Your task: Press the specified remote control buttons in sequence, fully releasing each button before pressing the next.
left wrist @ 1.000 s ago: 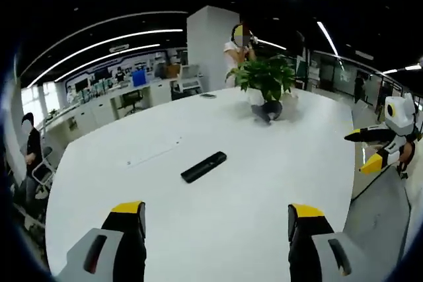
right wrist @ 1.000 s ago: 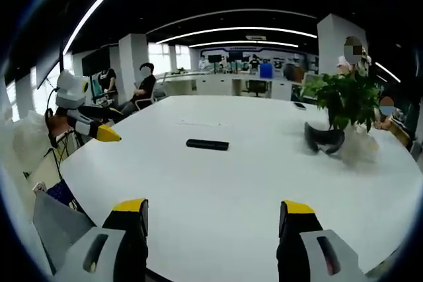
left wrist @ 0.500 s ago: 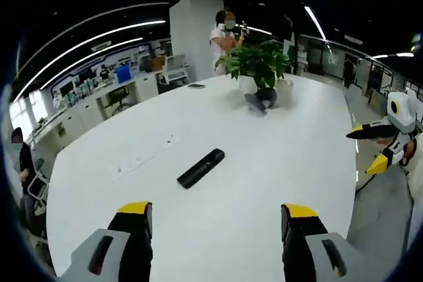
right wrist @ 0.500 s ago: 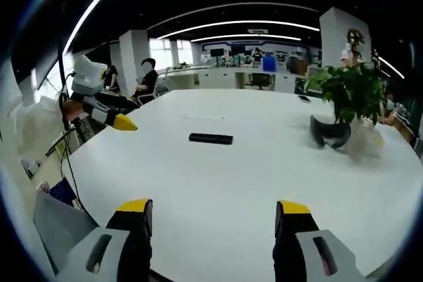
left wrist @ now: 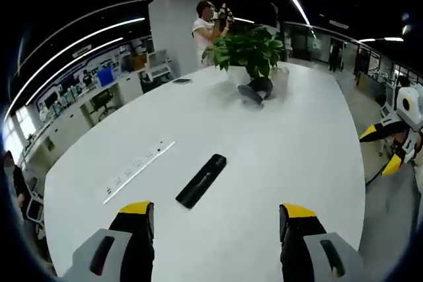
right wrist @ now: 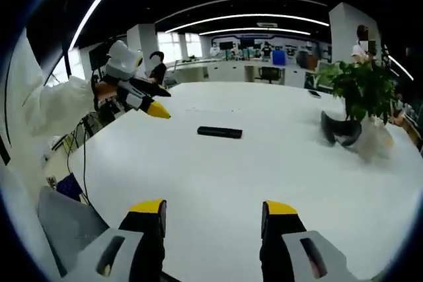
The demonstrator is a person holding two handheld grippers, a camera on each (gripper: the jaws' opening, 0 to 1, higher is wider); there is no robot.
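Remote is lying flat mid-table, looking light, stiff & prob. slippery, so pressing straight down w/ one tip is seeming wiser than gripping; left gripper & right gripper are hovering, jaws spread, nothing between.

Wore a white sleeve; carried grey tools, left and right, black-jawed, yellow-tipped.

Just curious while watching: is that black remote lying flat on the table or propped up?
Flat. The black remote lies along its full length on the white table, nothing under it, neither gripper touching it.
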